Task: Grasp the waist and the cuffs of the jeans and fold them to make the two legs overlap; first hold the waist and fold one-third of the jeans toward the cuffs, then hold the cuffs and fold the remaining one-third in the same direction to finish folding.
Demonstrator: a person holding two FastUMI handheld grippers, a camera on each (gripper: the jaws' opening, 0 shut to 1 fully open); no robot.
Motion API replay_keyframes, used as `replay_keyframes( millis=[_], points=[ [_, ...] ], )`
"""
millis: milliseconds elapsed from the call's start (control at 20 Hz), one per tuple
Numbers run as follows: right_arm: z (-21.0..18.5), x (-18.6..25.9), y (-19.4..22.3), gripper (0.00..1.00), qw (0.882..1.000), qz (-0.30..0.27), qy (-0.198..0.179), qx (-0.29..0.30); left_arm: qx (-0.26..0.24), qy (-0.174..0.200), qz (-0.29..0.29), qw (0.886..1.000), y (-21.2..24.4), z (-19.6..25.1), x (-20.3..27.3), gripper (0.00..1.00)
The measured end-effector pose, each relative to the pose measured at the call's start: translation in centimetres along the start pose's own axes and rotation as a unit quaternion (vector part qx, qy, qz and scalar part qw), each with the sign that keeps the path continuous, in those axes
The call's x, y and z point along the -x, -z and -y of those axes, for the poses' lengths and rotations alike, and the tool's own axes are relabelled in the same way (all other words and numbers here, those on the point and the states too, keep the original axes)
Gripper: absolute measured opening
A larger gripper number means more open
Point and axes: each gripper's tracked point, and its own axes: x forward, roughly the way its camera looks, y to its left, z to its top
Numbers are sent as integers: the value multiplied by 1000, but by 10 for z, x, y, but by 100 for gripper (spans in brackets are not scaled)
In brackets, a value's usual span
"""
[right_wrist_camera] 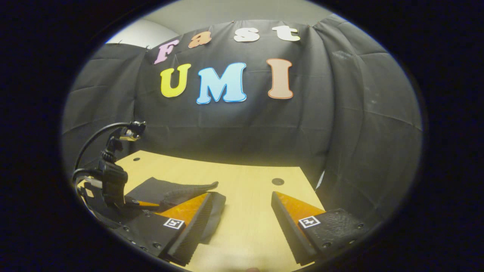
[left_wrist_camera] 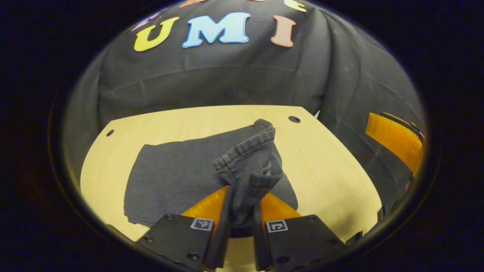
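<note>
Dark grey jeans (left_wrist_camera: 170,177) lie folded flat on the light wooden table (left_wrist_camera: 332,166). My left gripper (left_wrist_camera: 243,207) is shut on a bunched end of the jeans with a stitched band (left_wrist_camera: 245,149), lifted above the flat part. In the right gripper view the jeans (right_wrist_camera: 159,189) lie low at the left, and the left gripper (right_wrist_camera: 149,204) with its cable sits over them. My right gripper (right_wrist_camera: 242,204) stands open over bare table just right of the cloth, with nothing between its fingers; one finger (right_wrist_camera: 196,215) is beside the cloth's edge.
The black cloth wall (left_wrist_camera: 234,83) closes off the table's far and right sides. Small dark holes (left_wrist_camera: 294,119) mark the tabletop's far corners. Part of the other gripper (left_wrist_camera: 397,139) shows at the right edge of the left gripper view.
</note>
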Motion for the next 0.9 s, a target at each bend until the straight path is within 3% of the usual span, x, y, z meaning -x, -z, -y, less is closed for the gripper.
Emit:
replay_keyframes(
  millis=[50,100,200,250,450,700,900],
  points=[
    [2,0,0,93,1000,0,0,-1,8,2,3,1000,1,3,2,52],
    [3,2,-1,93,1000,2,-1,-1,18,8,9,1000,-1,8,6,59],
    [5,7,-5,93,1000,10,0,1,28,-2,32,999,-11,10,23,93],
    [6,9,-7,93,1000,15,2,4,26,-6,45,999,-18,10,33,98],
    [11,22,-19,93,999,42,23,16,12,-33,130,991,-64,-2,92,98],
    [11,41,-37,94,995,82,52,24,-16,-72,235,969,-127,-30,175,95],
    [16,51,-42,94,992,100,74,36,-11,-89,275,957,-143,-55,205,97]
  ],
)
